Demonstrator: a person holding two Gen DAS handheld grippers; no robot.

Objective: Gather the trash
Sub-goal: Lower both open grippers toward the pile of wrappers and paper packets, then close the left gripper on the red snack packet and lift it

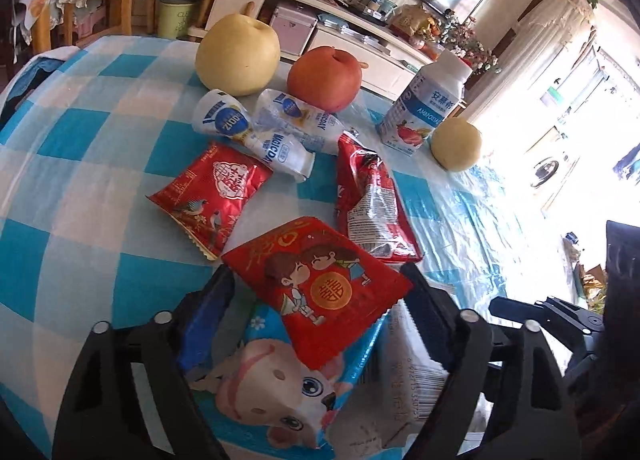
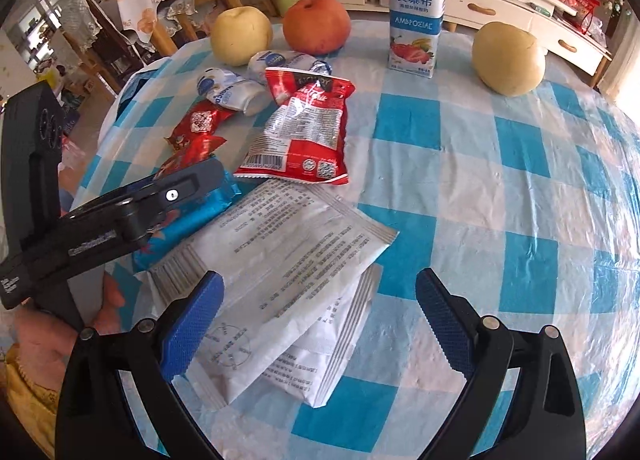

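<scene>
My left gripper (image 1: 318, 276) points down at a red packet with a cartoon couple (image 1: 320, 280). The packet lies on a blue cow-print wrapper (image 1: 272, 388), and a fingertip stands at each of its side corners. It looks flat, not squeezed. My right gripper (image 2: 320, 286) stands open over two white packets (image 2: 288, 268), with its left pad above one of them. Beyond lie a red bird-print packet (image 1: 208, 196), a red-and-clear snack bag (image 2: 308, 128) and two crumpled white drink pouches (image 1: 248, 128).
On the blue-and-white checked tablecloth (image 2: 500, 180) stand two yellow pears (image 2: 508, 60) (image 2: 240, 36), a red apple (image 2: 316, 24) and an upright yogurt bottle (image 2: 416, 12). A person's hand (image 2: 60, 332) holds the left gripper's body. Chairs and a low cabinet lie beyond the table.
</scene>
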